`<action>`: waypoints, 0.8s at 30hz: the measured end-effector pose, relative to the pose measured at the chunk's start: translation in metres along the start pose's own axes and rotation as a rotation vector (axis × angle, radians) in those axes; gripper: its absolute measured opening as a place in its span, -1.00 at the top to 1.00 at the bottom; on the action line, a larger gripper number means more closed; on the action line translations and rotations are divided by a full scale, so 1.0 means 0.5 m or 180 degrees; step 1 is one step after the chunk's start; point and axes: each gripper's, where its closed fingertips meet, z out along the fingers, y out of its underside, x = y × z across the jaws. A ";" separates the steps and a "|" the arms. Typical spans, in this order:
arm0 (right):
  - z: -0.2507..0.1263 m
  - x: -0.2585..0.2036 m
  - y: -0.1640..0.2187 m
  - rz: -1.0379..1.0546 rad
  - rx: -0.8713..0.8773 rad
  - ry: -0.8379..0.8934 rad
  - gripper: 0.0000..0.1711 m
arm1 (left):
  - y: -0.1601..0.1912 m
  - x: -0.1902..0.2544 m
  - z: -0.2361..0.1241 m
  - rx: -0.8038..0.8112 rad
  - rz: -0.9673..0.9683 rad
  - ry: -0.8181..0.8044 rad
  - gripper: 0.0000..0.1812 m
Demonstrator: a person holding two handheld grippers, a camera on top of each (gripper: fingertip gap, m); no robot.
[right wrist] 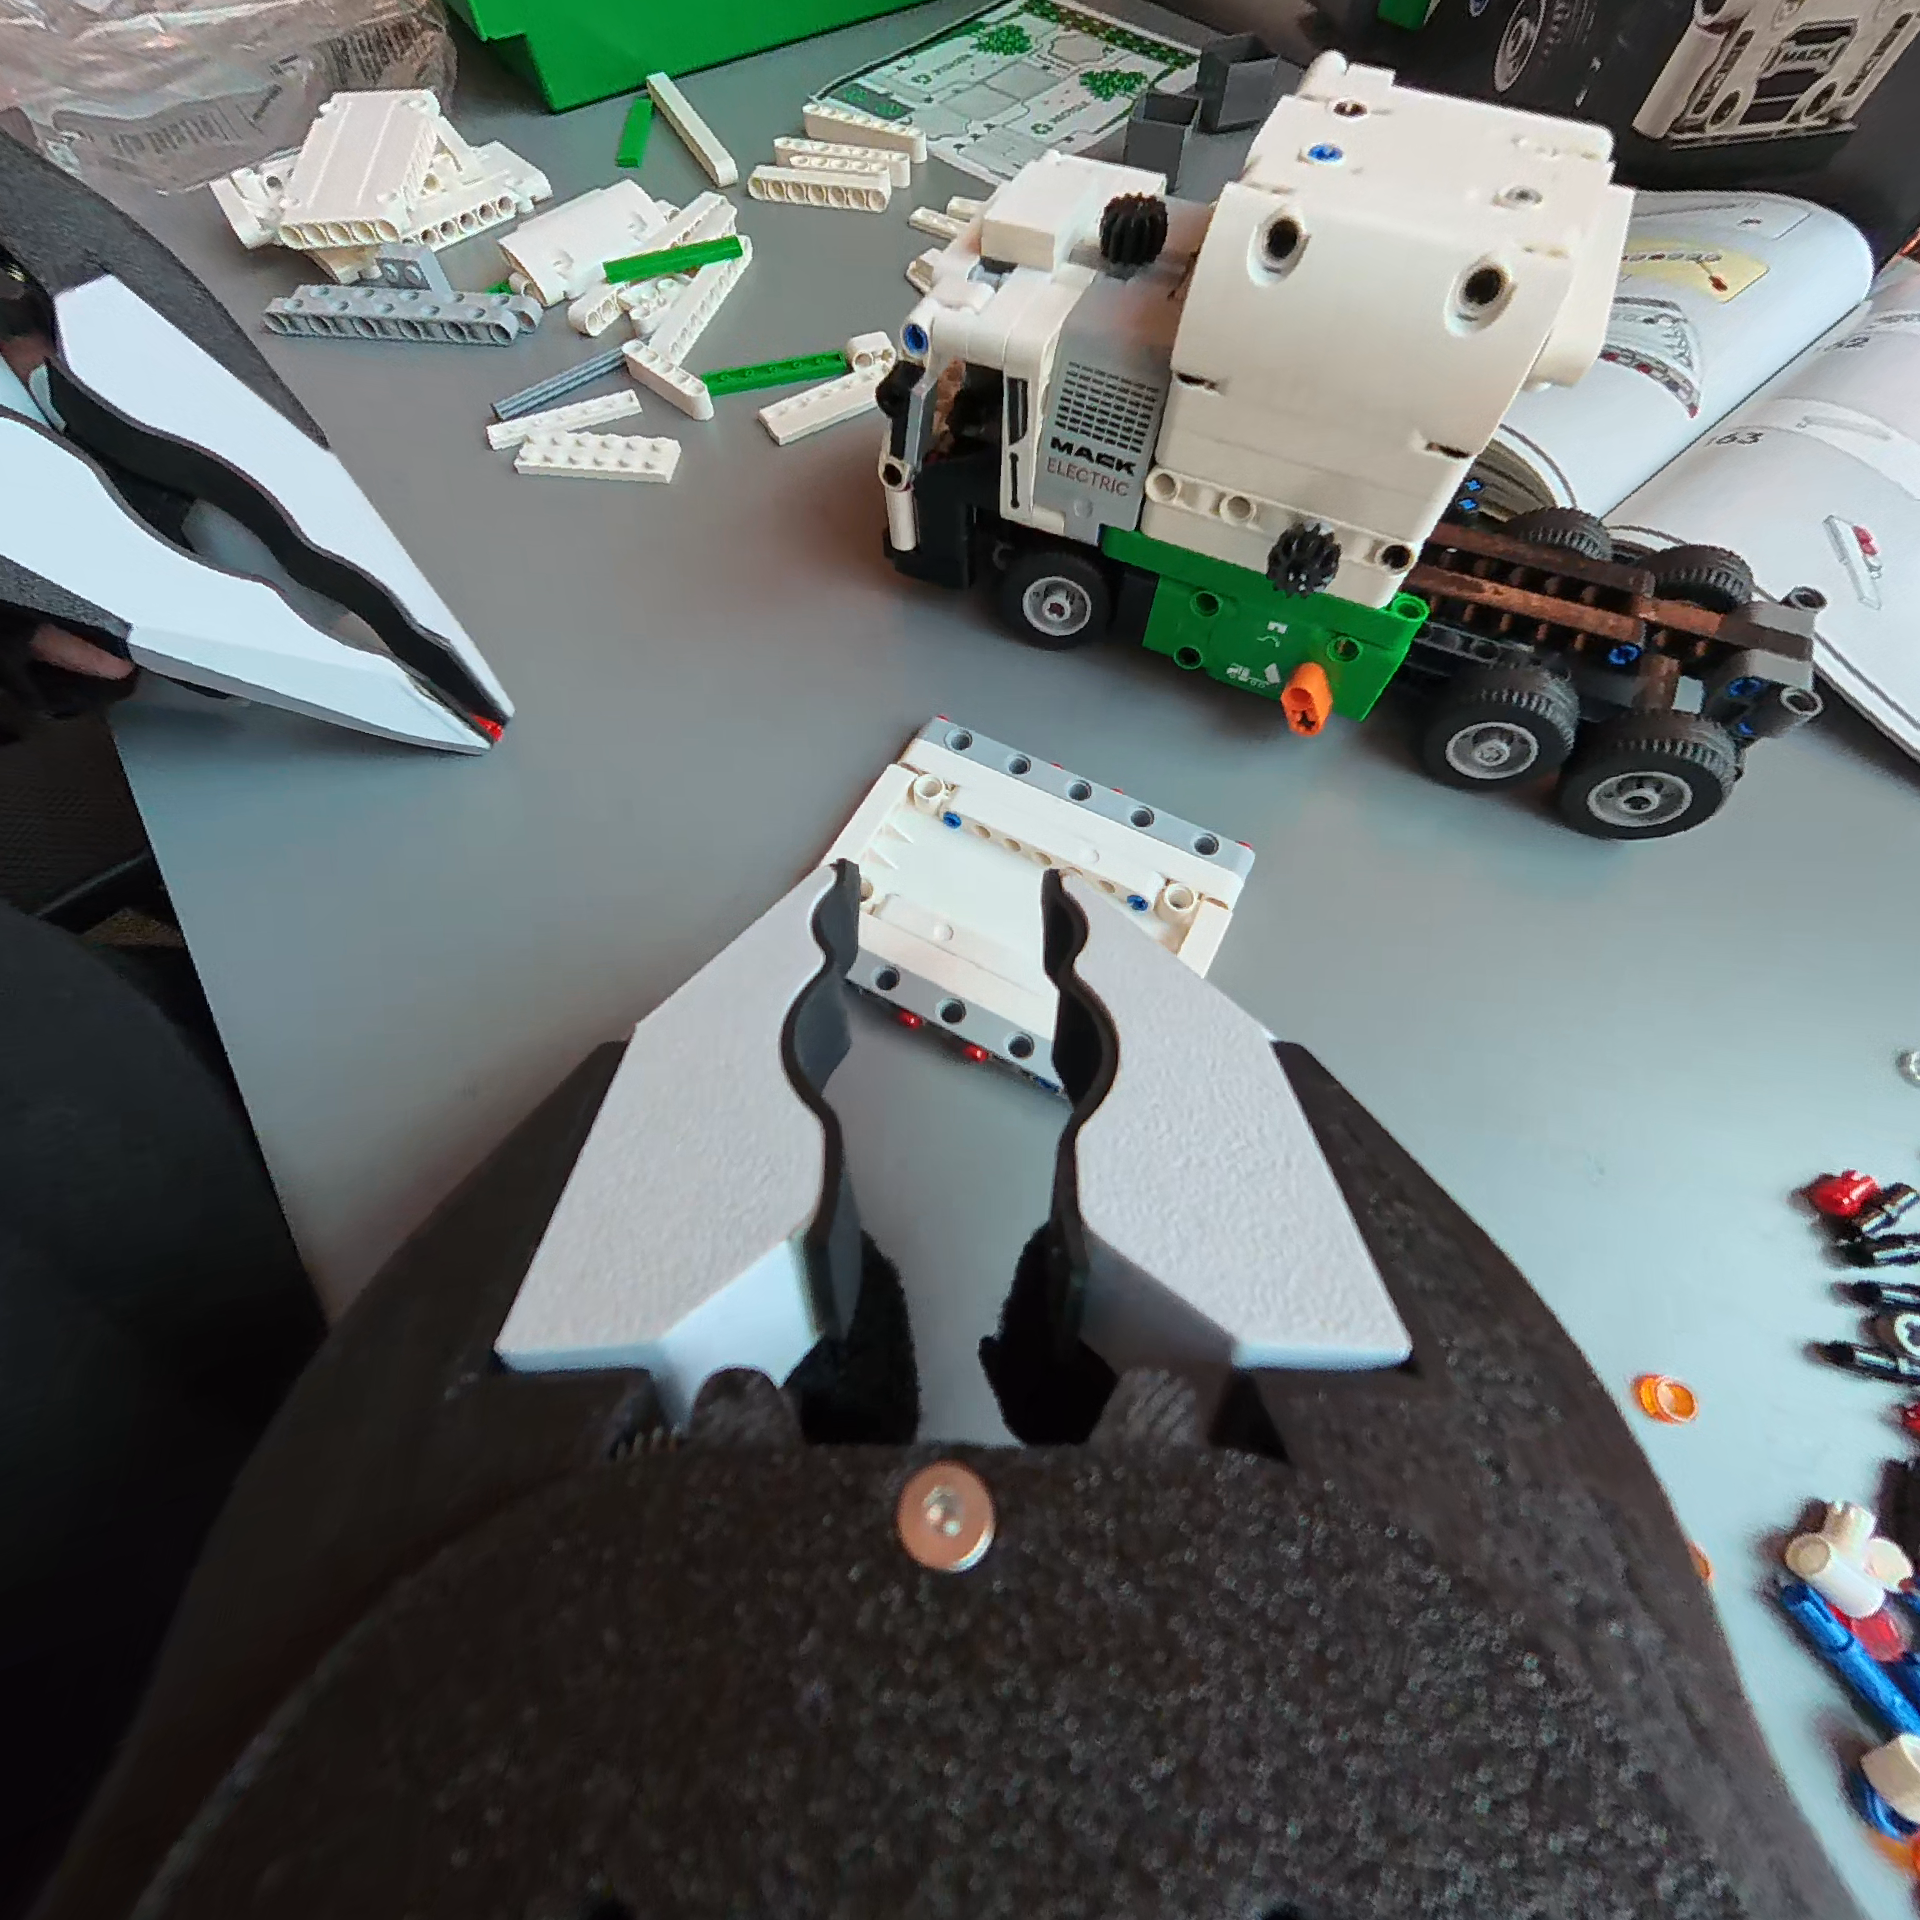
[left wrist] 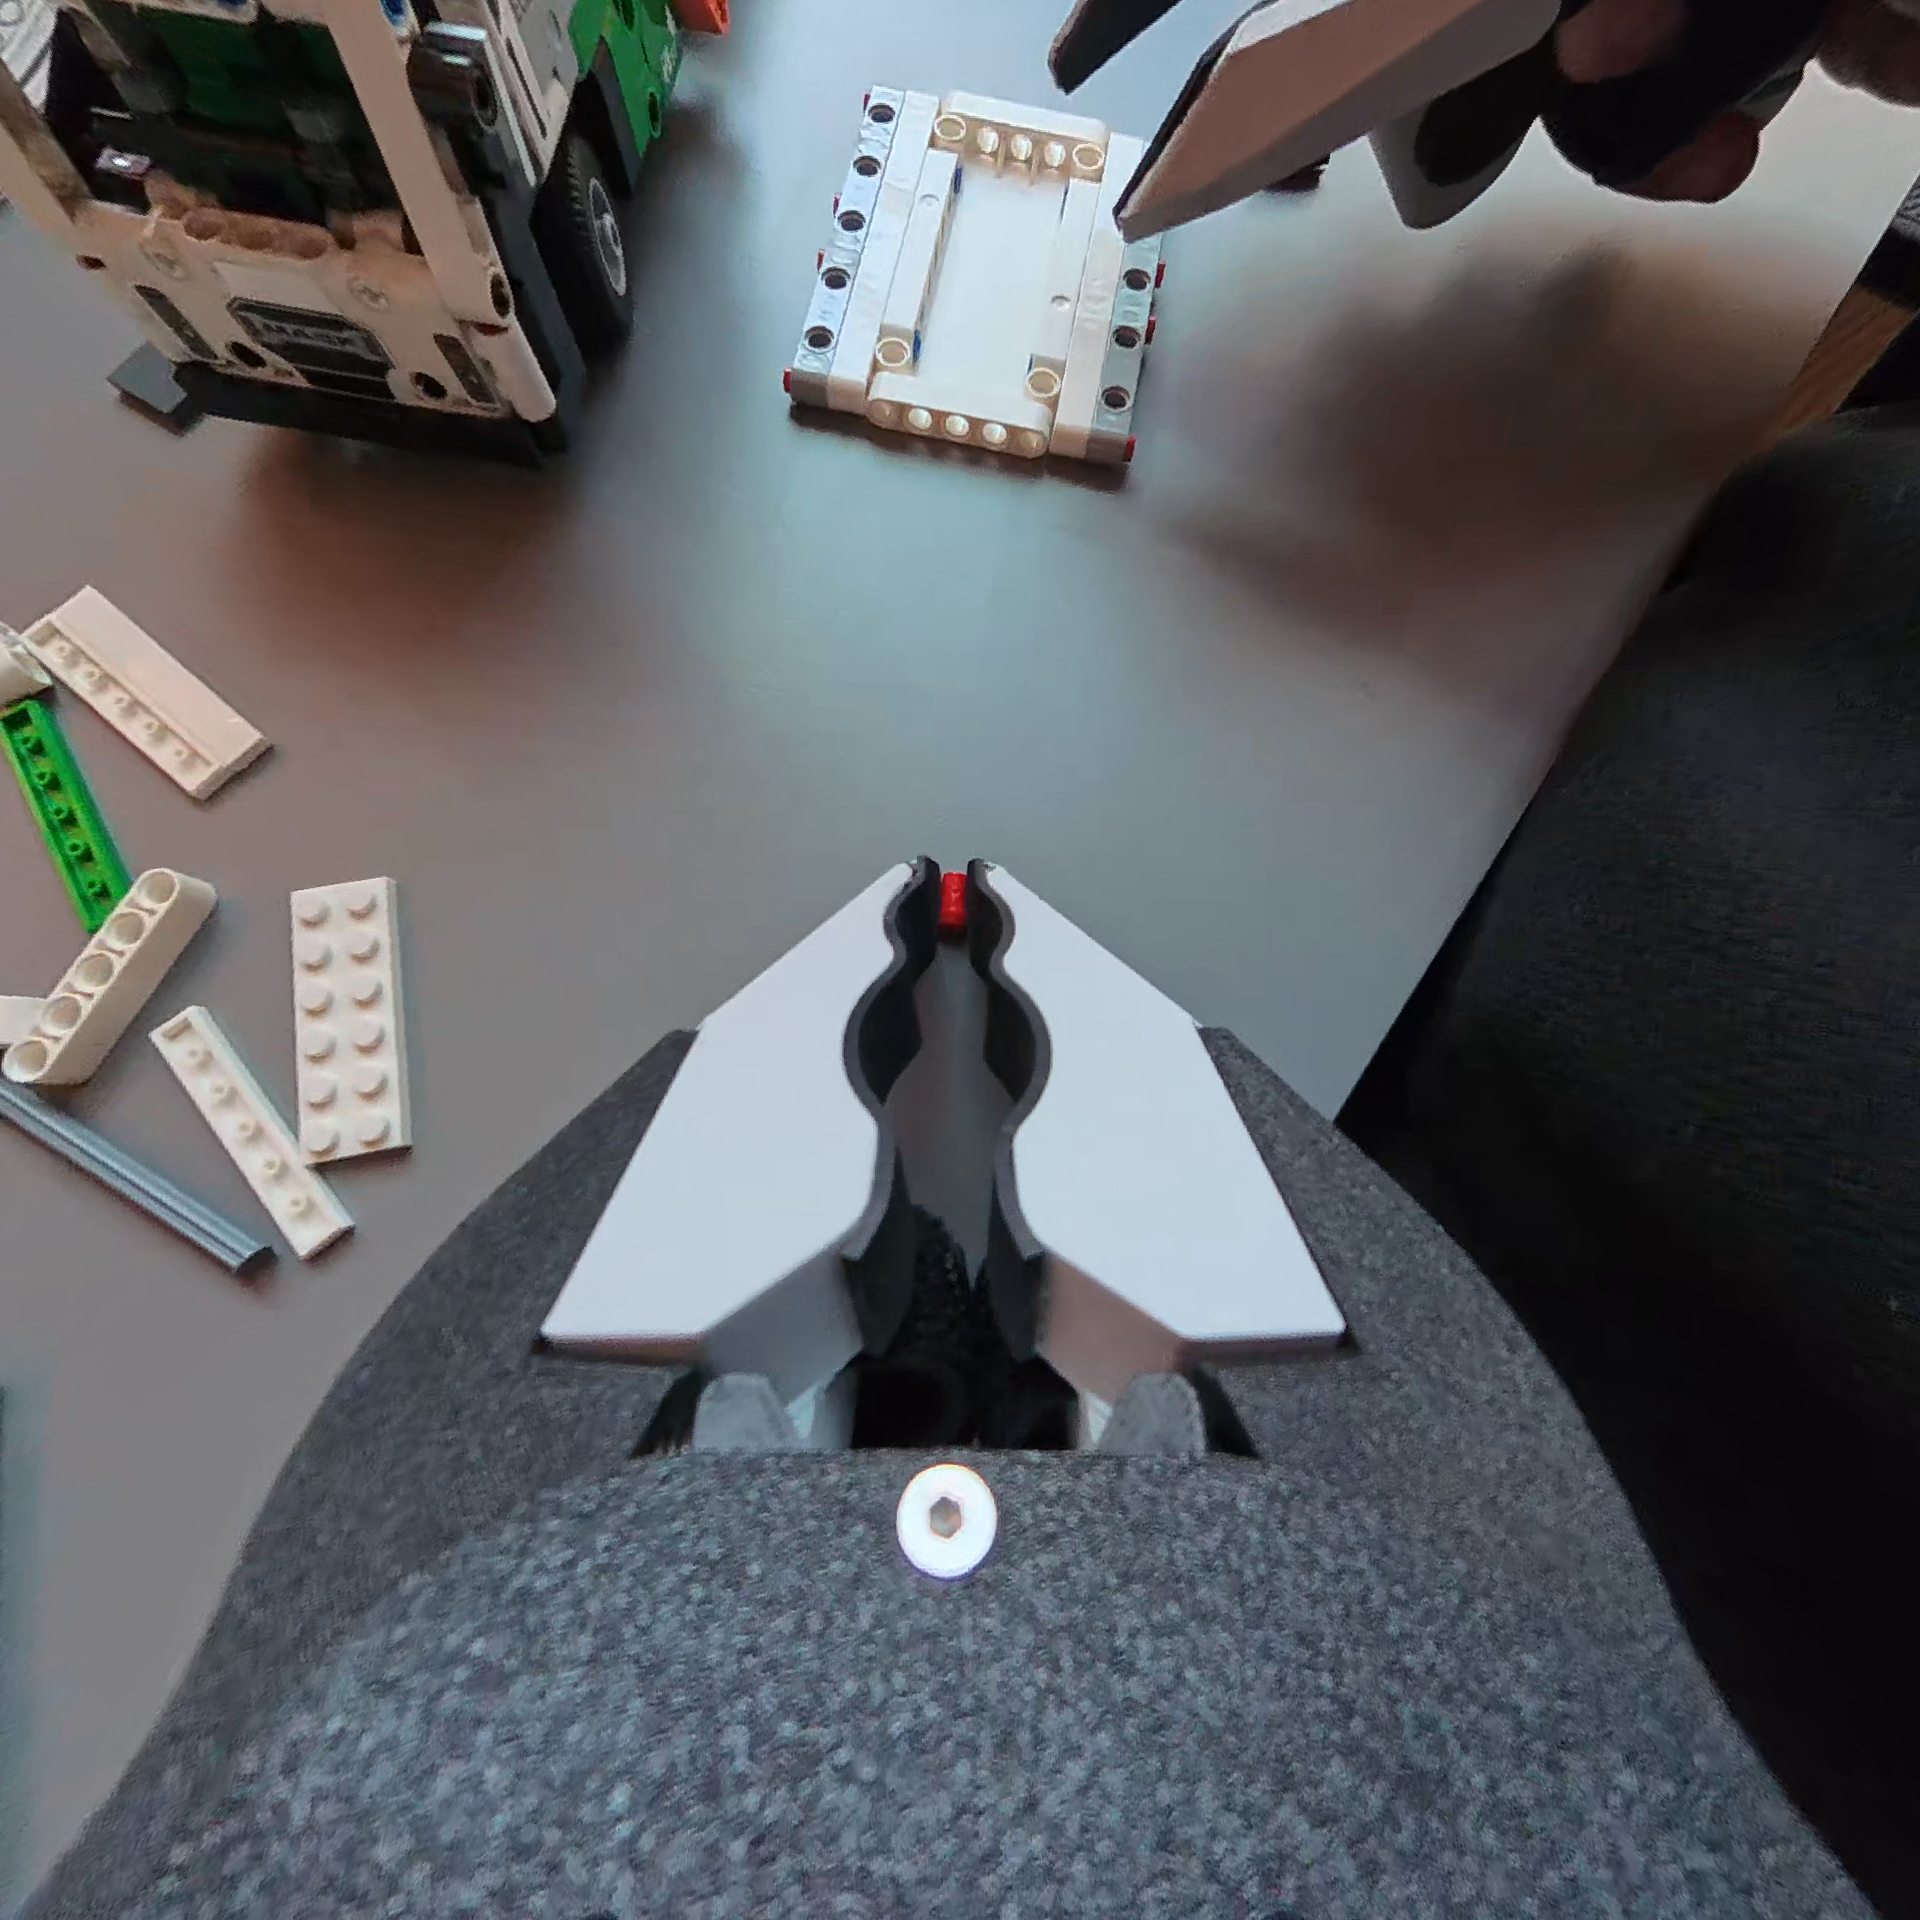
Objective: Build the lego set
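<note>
Left gripper [left wrist: 953,883] low over grey table [left wrist: 727,644], tips clamped on small red pin [left wrist: 953,898]. Right gripper [right wrist: 951,894] fingers apart, hovering above white-and-grey panel assembly [right wrist: 1049,862]. Lego truck [right wrist: 1299,447] beyond. Loose white plates [left wrist: 348,1023] to the left. Instruction booklet [right wrist: 1766,395] only in right view.

A hobby or home desk: smooth grey counter [right wrist: 644,831], open paper instruction booklet [right wrist: 1766,416], dark fabric chair [left wrist: 1714,935].
</note>
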 end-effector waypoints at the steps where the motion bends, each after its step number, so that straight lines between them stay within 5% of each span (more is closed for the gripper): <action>1: 0.000 0.000 0.000 -0.0005 0.0000 -0.0006 0.60 | -0.001 0.000 0.001 0.0002 0.0007 0.0007 0.96; 24: 0.007 0.001 -0.007 -0.0058 0.0014 -0.0005 0.63 | 0.001 -0.060 -0.075 0.0246 -0.0202 -0.0244 0.85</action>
